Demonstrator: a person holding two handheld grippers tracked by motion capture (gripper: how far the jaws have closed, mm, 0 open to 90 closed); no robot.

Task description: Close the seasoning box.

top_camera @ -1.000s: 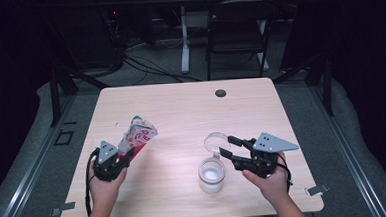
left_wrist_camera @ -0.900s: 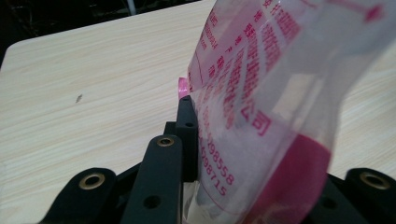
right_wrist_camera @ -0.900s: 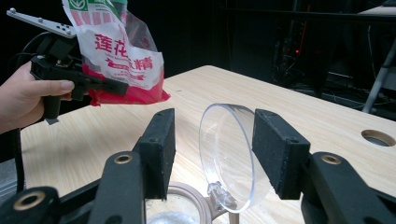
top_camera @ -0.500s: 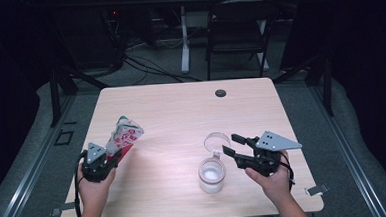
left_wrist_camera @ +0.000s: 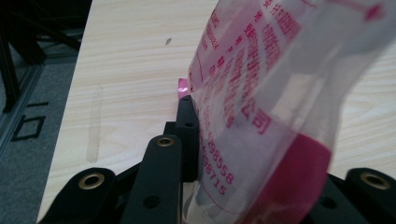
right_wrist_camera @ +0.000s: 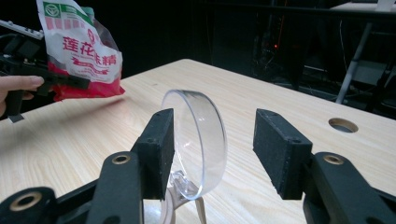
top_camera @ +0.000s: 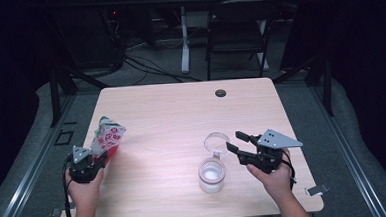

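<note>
A pale wooden table (top_camera: 171,114) bears a clear jar (top_camera: 212,175).

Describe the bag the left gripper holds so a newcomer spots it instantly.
On the wooden table, look to the near left edge, where the left gripper clamps a pouch. It is the sole red-and-white printed plastic item; the jar is clear.

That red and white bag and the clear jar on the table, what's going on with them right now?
A person works at a wooden table with a hand-held tool in each hand. The left tool is clamped on the red and white bag, held raised near the table's left edge. The right tool, jaws open, sits beside the clear jar, whose hinged lid stands flipped open between the jaws. Whether the jaws touch the lid is unclear.
</note>
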